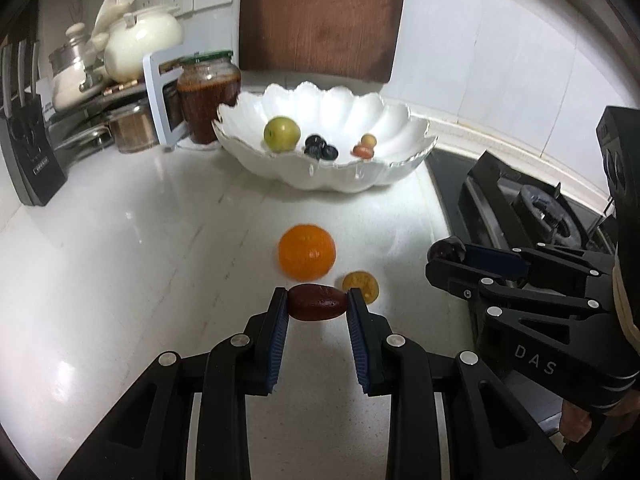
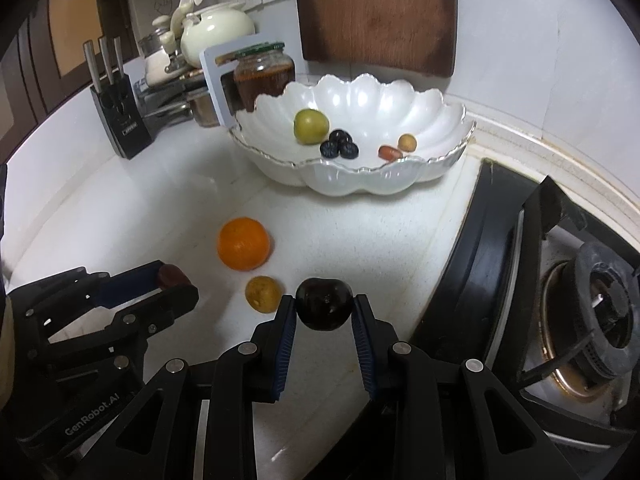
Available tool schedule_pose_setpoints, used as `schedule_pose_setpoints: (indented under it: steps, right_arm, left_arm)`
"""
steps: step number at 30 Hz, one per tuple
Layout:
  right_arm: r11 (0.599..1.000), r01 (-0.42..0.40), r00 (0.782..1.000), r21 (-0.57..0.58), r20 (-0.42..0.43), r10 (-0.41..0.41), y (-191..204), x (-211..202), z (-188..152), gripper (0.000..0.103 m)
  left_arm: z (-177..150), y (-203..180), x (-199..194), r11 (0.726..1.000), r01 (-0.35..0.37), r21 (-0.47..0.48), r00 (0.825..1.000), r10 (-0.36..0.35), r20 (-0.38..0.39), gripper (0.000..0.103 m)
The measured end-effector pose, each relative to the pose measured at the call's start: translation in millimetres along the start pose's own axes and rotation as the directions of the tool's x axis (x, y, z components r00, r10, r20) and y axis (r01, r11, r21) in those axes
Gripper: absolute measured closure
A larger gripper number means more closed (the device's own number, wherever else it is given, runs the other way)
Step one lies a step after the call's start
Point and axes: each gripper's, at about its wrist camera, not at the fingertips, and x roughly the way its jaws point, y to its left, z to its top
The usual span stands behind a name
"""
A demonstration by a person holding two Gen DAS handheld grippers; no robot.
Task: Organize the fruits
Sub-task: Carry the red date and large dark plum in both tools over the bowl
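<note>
My left gripper (image 1: pixel 318 303) is shut on a dark red oblong date (image 1: pixel 317 303), held a little above the white counter. My right gripper (image 2: pixel 325 309) is shut on a round dark plum (image 2: pixel 324 309); it also shows at the right of the left wrist view (image 1: pixel 446 251). On the counter lie an orange (image 1: pixel 307 251) (image 2: pixel 243 249) and a small yellow fruit (image 1: pixel 361 286) (image 2: pixel 262 293). Behind them stands a white scalloped bowl (image 1: pixel 384 120) (image 2: pixel 432 112) holding a green fruit (image 1: pixel 282 134), three dark berries (image 1: pixel 320 148) and two small orange fruits (image 1: pixel 365 147).
A gas stove (image 2: pixel 580 304) fills the right side of the counter. At the back left stand a jar of red sauce (image 1: pixel 208 96), a knife block (image 2: pixel 118 118), a cream teapot (image 1: pixel 140 42) and pots on a rack. A wooden board (image 1: pixel 320 16) leans on the wall.
</note>
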Motion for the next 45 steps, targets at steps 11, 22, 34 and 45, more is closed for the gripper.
schedule_pose_setpoints:
  steps: [11, 22, 34, 45]
  right_arm:
    - [0.999, 0.033, 0.996, 0.035, 0.081, -0.036, 9.5, -27.9, 9.3, 0.073]
    - [0.994, 0.08, 0.982, 0.07, 0.166, -0.09, 23.4, -48.9, 26.7, 0.073]
    - [0.984, 0.134, 0.954, 0.117, 0.254, -0.16, 32.4, -61.9, 55.8, 0.073]
    - [0.973, 0.178, 0.935, 0.144, 0.282, -0.213, 32.9, -54.7, 91.4, 0.073]
  left_arm:
    - [17.5, 8.8, -27.0, 0.999, 0.036, 0.036, 0.996, -0.039, 0.081, 0.073]
    - [40.7, 24.7, -48.9, 0.996, 0.05, 0.071, 0.984, -0.061, 0.168, 0.074]
    - [76.9, 40.0, -58.7, 0.989, 0.091, 0.112, 0.957, -0.118, 0.264, 0.074]
    - [116.0, 48.6, -41.4, 0.984, 0.108, 0.145, 0.95, -0.145, 0.276, 0.074]
